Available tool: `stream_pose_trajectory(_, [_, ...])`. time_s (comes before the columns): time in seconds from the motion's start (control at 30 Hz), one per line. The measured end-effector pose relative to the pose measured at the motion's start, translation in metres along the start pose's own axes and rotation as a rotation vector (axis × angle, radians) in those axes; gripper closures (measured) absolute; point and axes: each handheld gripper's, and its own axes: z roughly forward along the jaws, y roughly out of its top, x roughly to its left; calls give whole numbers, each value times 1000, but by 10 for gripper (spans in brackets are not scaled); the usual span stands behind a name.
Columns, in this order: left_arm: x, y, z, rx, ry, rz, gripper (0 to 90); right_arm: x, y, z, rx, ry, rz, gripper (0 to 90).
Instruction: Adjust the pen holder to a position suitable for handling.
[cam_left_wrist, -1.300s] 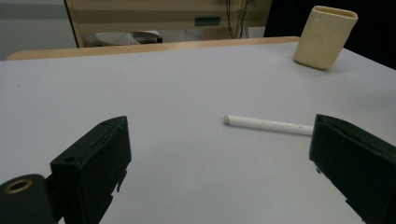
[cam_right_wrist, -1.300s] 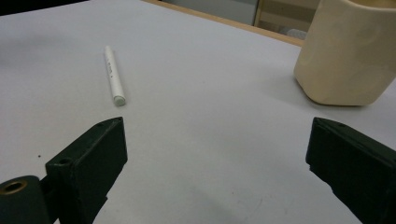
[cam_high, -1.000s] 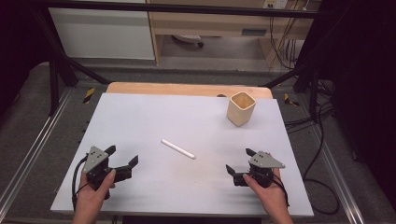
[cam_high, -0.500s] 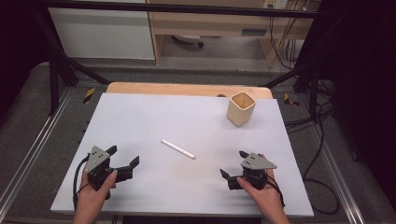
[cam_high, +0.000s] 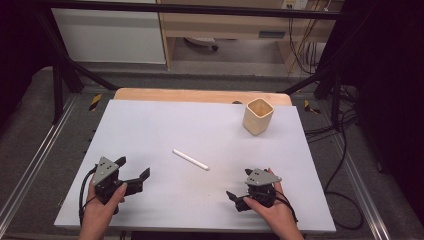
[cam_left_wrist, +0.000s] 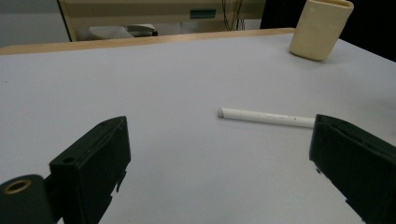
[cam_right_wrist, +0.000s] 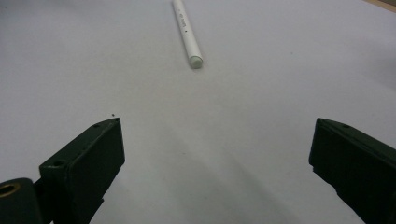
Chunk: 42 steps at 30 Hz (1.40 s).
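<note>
**Two released grippers flank a white pen**

A white pen (cam_high: 190, 159) lies flat at the frame's centre on the pale surface (cam_high: 150, 125). Left hand-held gripper (cam_high: 132, 172), lower left, and right hand-held gripper (cam_high: 239, 192), lower right, both gape wide, grasping nothing. A beige cup (cam_high: 258, 116) stands upper right.

Lighting even, overhead; table (cam_high: 150, 130) bright, surroundings dark. Shadows soft, faint beneath white pen (cam_right_wrist: 187, 32). No glare. High view slightly soft. Gripper views: near jaws blurred, background cup (cam_left_wrist: 321, 28) mildly defocused.
</note>
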Motion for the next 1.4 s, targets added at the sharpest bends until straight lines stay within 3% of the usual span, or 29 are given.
stream_pose_trajectory(0.17, [0,0,0,4,0,4,56,7,4,7,-20,19,17,45])
stream_pose_trajectory(0.27, [-1,0,0,3,2,3,56,10,7,11,-11,30,16,50])
stream_pose_trajectory(0.33, [0,0,0,2,1,2,56,16,10,15,11,31,-9,62])
stream_pose_trajectory(0.5, [0,0,0,0,1,2,57,20,13,19,28,59,3,76])
stream_pose_trajectory(0.67, [-1,0,-1,-3,1,7,56,17,18,25,63,77,32,93])
stream_pose_trajectory(1.07, [-1,-1,-1,-3,6,7,56,6,32,47,97,69,8,68])
stream_pose_trajectory(1.4, [-1,-1,-1,-1,3,7,56,4,38,69,169,115,9,55])
